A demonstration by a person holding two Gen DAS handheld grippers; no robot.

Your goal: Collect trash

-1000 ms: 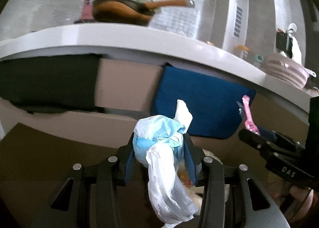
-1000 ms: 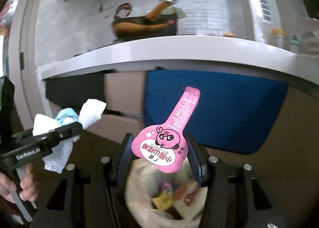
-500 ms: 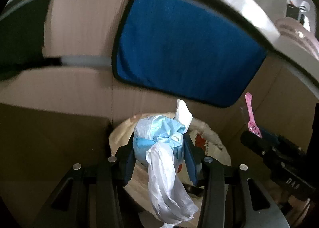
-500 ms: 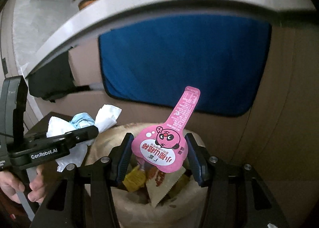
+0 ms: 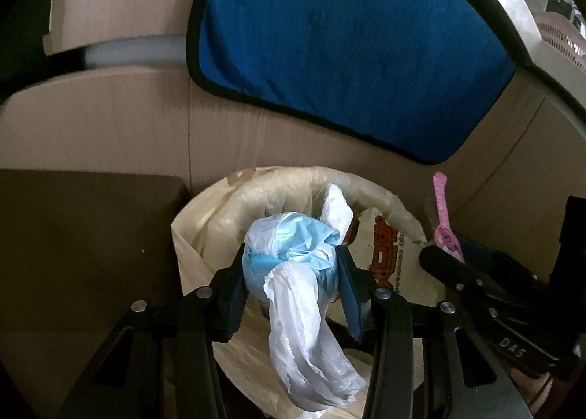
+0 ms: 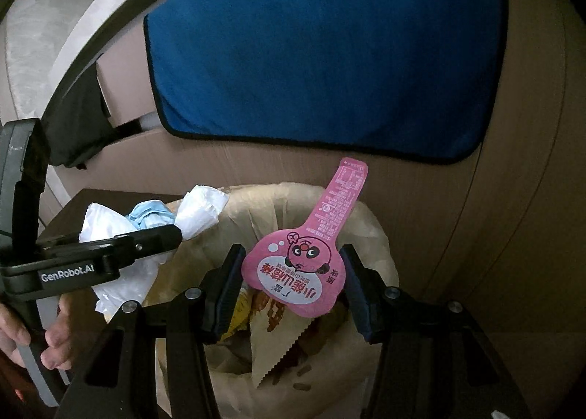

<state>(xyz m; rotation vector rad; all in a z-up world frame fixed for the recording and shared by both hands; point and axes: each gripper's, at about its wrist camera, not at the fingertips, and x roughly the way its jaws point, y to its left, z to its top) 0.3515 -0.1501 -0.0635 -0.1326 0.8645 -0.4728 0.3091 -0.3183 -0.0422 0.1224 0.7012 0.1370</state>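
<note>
Right view alone shows person's hand [image 6: 22, 331], pink wrapper [image 6: 304, 269] print

Lower end of white plastic wad [image 5: 311, 327] runs off bottom edge of left wrist view. Trash bin [image 6: 370, 221] base cut by frame; contents partly covered by pink wrapper [image 6: 304, 269]. Small print on wrapper's stem illegible. Basket [image 5: 560, 34] at top right clipped by lens edge.

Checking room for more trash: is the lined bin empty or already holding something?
Holding trash. The lined bin shows wrappers inside, below the pink wrapper.
</note>
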